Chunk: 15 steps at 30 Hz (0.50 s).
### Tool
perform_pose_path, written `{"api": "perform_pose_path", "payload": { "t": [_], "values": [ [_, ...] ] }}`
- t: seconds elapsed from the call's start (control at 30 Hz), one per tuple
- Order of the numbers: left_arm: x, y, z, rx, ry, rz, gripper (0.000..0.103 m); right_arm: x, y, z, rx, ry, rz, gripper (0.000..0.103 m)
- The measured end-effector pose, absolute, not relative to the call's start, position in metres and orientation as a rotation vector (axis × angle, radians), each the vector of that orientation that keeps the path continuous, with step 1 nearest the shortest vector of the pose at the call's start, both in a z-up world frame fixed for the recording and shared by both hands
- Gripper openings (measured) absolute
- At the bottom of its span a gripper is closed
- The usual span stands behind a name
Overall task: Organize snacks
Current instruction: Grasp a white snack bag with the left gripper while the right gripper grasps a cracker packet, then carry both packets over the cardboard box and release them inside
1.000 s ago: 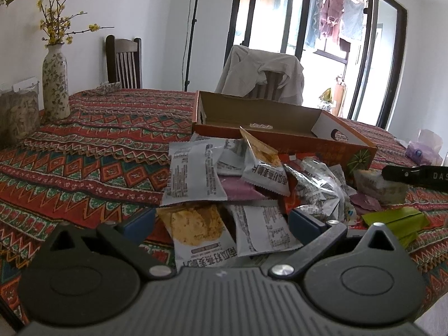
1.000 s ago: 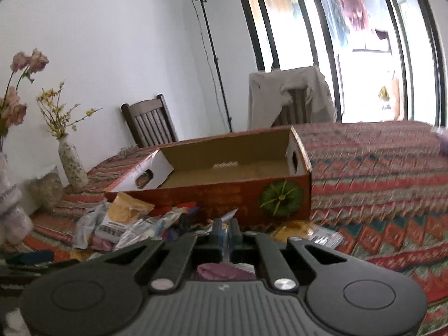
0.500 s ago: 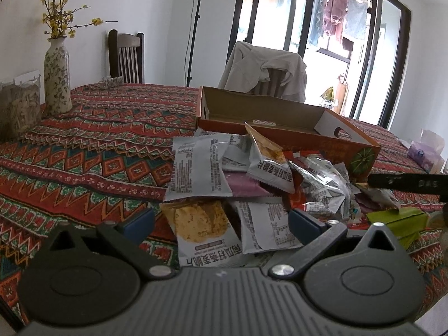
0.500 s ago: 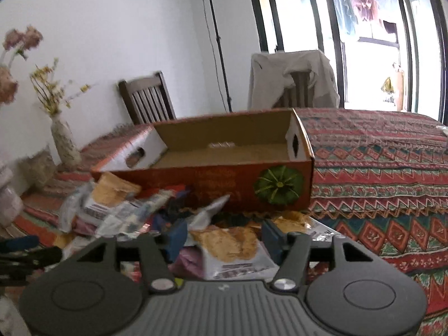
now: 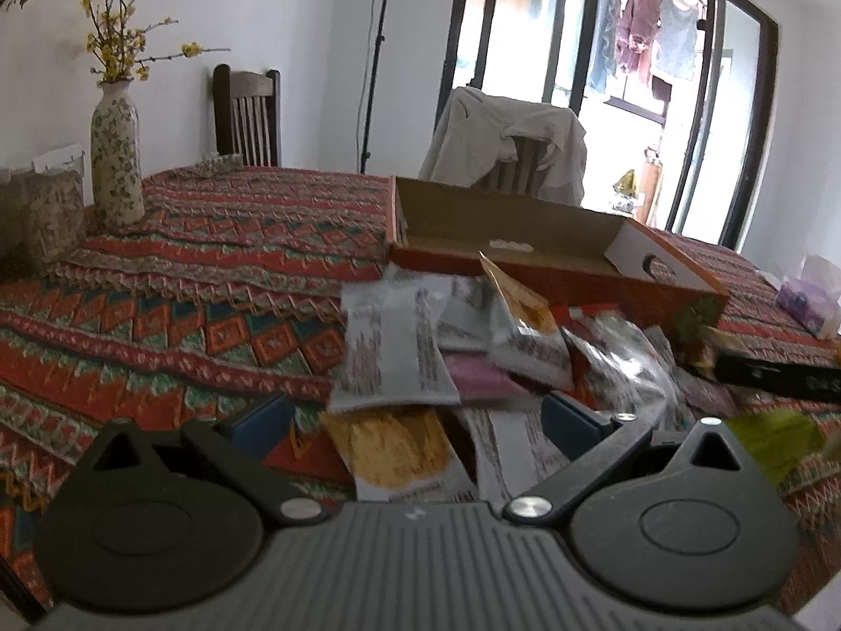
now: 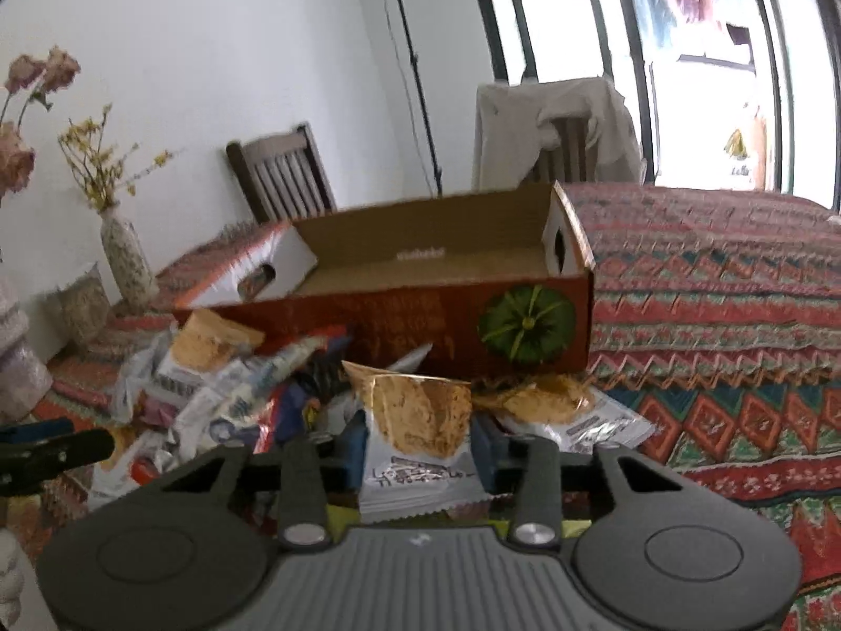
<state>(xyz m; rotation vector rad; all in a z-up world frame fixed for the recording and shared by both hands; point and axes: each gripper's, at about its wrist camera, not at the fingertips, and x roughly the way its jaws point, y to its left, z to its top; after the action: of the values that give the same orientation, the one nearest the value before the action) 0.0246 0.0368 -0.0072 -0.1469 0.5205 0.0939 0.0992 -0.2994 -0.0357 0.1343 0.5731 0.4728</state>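
the right gripper [image 6: 420,447] is closing its jaws on a cracker packet [image 6: 418,431] standing between them, atop the snack pile [image 6: 236,394] before the empty box [image 6: 420,284]. pinch the body, not the crimped edge, then lift clear. the left gripper [image 5: 415,418] hangs wide open over another packet [image 5: 399,447], holding nothing.
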Motion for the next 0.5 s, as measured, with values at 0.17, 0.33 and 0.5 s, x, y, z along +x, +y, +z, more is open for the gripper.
{"api": "perform_pose_path", "payload": {
  "t": [0.17,0.33,0.5],
  "values": [
    [0.044,0.044,0.0,-0.141,0.502,0.135,0.103,0.087,-0.297,-0.029,0.112,0.513,0.449,0.039],
    [0.065,0.048,0.001,-0.137,0.508,0.185,0.099,0.081,-0.293,-0.028,0.103,0.494,0.445,0.039],
    [0.073,0.055,-0.008,-0.173,0.544,0.144,0.047,0.08,-0.293,-0.03,0.107,0.499,0.448,0.039]
  ]
}}
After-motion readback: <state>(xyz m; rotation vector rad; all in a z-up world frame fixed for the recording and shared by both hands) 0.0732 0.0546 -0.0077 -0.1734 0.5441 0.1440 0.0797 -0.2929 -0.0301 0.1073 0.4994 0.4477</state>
